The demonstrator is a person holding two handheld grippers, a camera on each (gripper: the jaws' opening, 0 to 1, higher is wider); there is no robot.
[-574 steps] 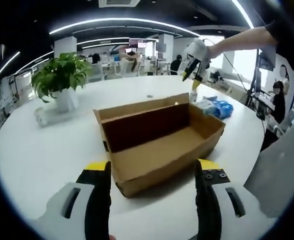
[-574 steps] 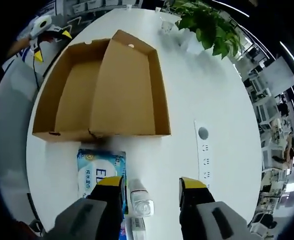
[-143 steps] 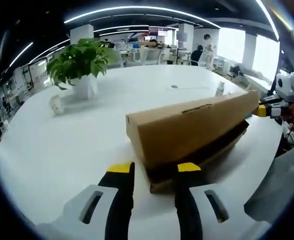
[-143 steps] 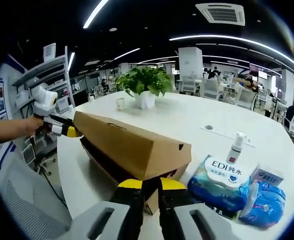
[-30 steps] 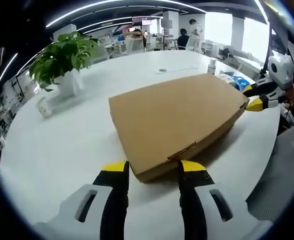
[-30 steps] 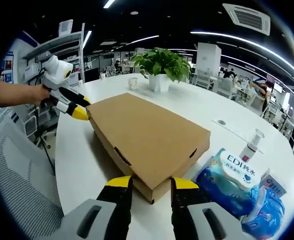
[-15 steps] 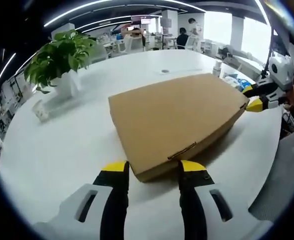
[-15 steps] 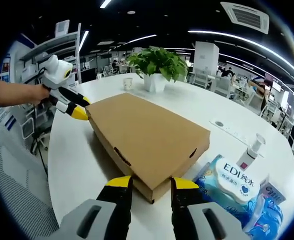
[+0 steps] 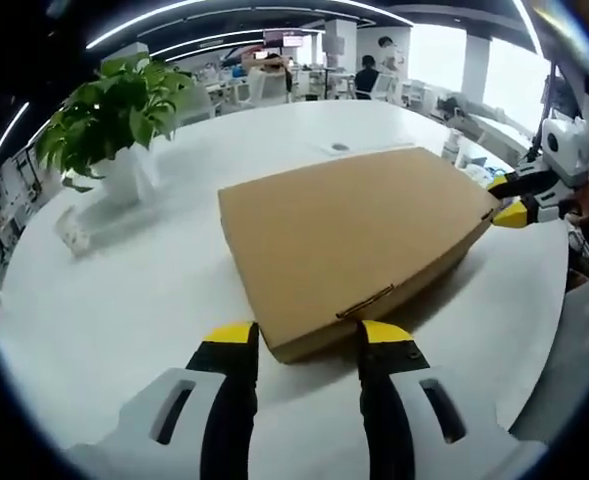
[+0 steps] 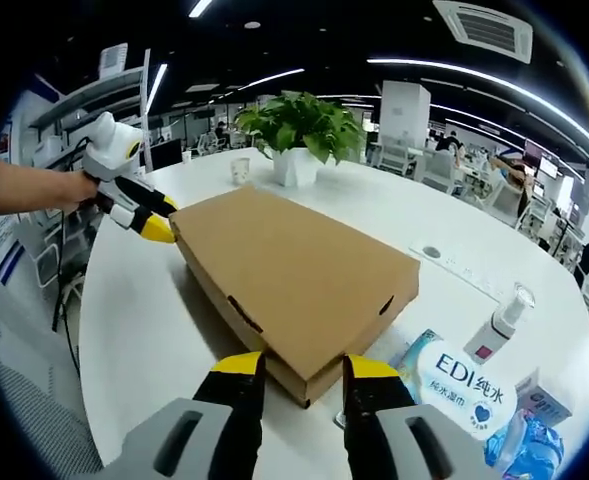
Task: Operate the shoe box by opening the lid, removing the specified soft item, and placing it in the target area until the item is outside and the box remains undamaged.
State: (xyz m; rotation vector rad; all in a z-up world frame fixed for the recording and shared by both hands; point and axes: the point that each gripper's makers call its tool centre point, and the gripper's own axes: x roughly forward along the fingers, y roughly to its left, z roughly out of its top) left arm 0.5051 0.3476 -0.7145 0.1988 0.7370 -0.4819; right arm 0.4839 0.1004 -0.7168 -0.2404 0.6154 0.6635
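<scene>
The brown cardboard shoe box [image 9: 354, 230] lies on the white round table [image 9: 124, 290] with its lid down flat. My left gripper [image 9: 307, 335] has its jaws closed against the box's near corner. At the opposite corner is my right gripper [image 9: 502, 198], held by a hand. In the right gripper view, the right gripper [image 10: 304, 365] clamps the nearest corner of the box [image 10: 294, 260], and the left gripper [image 10: 162, 218] sits at the far left corner. A blue and white pack of wet wipes [image 10: 464, 385] lies outside the box, just to its right.
A potted green plant [image 9: 109, 110] [image 10: 299, 125] stands on the table beyond the box, with a small cup [image 10: 239, 170] beside it. A spray bottle [image 10: 504, 325], a blue packet [image 10: 534, 440] and a socket strip [image 10: 444, 257] lie right of the box. Office desks and people are behind.
The box has stayed fixed between both grippers while the plant and the wipes pack have shifted against it. The box has moved a little away from the wipes. The lid stays down.
</scene>
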